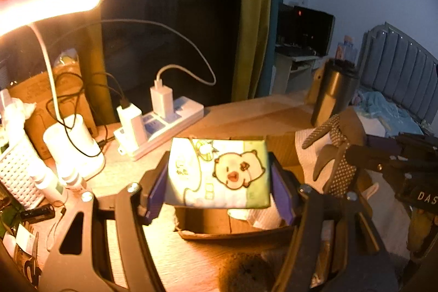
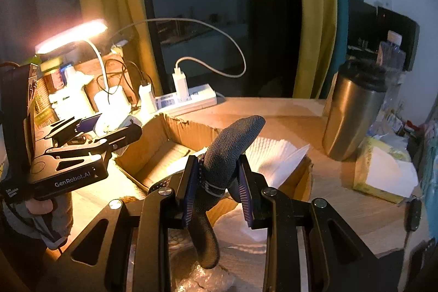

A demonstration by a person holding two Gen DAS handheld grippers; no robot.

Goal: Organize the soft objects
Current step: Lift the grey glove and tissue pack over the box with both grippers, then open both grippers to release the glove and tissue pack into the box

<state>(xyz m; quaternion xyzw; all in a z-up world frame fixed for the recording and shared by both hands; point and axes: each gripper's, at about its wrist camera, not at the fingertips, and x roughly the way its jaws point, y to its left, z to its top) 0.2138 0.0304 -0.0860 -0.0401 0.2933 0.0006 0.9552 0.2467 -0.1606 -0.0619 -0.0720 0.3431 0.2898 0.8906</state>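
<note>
Loading is underway: the left hand-held gripper (image 1: 219, 177) is clamping a cartoon pouch (image 1: 219, 173) and the right hand-held gripper (image 2: 219, 184) is pinching a dotted glove (image 2: 221, 155), both over the cardboard box (image 2: 153, 152) below them, so releasing inside seems next.

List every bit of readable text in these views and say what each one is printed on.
"GenRobot.AI": white print on the black body of the left gripper, seen in the right wrist view.
"DAS": white letters, cut off by the frame edge, on the body of the right gripper in the left wrist view.
Print on the cartoon tissue pack: washed out, unreadable.
Small print beside "GenRobot.AI": too small.
Cardboard carton markings: blurred.
</note>
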